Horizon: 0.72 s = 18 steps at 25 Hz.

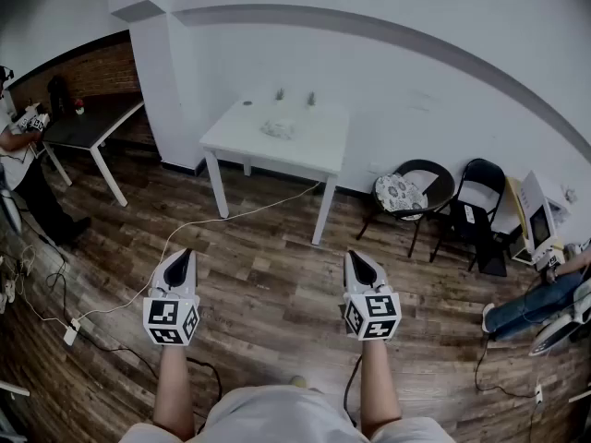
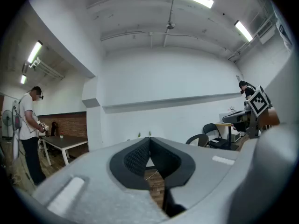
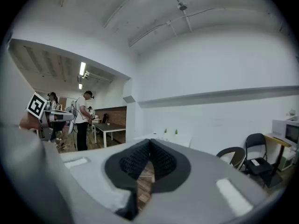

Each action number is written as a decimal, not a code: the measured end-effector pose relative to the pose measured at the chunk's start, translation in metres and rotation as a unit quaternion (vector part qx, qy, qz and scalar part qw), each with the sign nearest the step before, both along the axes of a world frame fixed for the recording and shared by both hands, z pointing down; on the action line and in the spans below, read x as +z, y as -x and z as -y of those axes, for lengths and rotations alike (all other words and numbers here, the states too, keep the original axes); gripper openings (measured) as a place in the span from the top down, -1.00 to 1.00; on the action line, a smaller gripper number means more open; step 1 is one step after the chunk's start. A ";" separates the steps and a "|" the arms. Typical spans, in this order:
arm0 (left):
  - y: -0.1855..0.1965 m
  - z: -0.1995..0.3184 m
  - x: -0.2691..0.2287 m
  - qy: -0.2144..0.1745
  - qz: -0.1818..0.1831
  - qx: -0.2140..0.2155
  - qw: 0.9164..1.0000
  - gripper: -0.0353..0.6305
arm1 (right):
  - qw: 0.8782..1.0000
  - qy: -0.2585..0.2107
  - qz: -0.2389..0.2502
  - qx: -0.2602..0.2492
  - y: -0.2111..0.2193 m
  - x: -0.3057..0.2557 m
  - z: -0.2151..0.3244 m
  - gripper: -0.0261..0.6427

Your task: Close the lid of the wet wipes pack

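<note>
White square table carries a pale, crumpled wet wipes pack in the head view, its lid too small to judge. The grey left gripper and grey right gripper hang well short of the table. In the left gripper view the jaws meet and hold nothing. The right gripper view shows the same. Nothing looks begun; approach and closing remain.

A pale thing on the white surface is showing too small to name, like two tiny items behind it. The head view's edges are cutting off a standing person and another's legs.
</note>
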<state>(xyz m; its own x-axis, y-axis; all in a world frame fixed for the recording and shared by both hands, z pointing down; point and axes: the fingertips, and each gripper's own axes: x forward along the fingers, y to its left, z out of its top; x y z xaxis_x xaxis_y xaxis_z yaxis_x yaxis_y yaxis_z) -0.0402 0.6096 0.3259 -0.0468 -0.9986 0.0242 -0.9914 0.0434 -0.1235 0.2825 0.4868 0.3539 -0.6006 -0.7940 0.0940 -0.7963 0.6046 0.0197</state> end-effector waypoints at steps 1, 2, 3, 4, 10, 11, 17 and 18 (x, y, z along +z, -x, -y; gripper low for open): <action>-0.001 0.002 0.000 0.000 0.000 0.001 1.000 0.87 | 1.000 0.000 0.001 0.000 0.000 -0.001 0.001 0.92; -0.001 0.003 0.001 0.001 -0.001 0.002 1.000 0.87 | 1.000 0.000 0.002 0.001 0.001 -0.001 0.002 0.92; -0.002 0.004 0.001 0.001 -0.001 0.003 1.000 0.87 | 1.000 0.000 0.002 0.001 0.000 -0.002 0.002 0.92; -0.003 0.004 0.002 0.002 -0.001 0.003 1.000 0.87 | 1.000 -0.001 0.003 0.001 0.000 -0.002 0.001 0.92; -0.010 0.004 0.002 0.004 0.000 0.007 1.000 0.87 | 1.000 -0.002 0.003 0.003 -0.004 -0.001 0.001 0.92; -0.011 0.003 0.003 0.004 0.000 0.007 1.000 0.87 | 1.000 -0.001 0.003 0.004 -0.005 -0.001 0.001 0.92; -0.015 0.003 0.006 0.008 -0.001 0.012 1.000 0.87 | 1.000 -0.010 0.005 0.009 -0.007 -0.002 -0.001 0.92; -0.016 0.004 0.007 0.009 -0.002 0.013 1.000 0.87 | 1.000 -0.010 0.008 0.009 -0.007 -0.002 -0.002 0.92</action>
<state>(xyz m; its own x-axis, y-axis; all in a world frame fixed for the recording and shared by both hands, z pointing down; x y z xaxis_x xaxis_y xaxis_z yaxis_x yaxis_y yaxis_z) -0.0243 0.6055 0.3329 -0.0211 -0.9989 0.0418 -0.9926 0.0160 -0.1205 0.2895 0.4884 0.3522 -0.5869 -0.8067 0.0690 -0.8077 0.5893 0.0193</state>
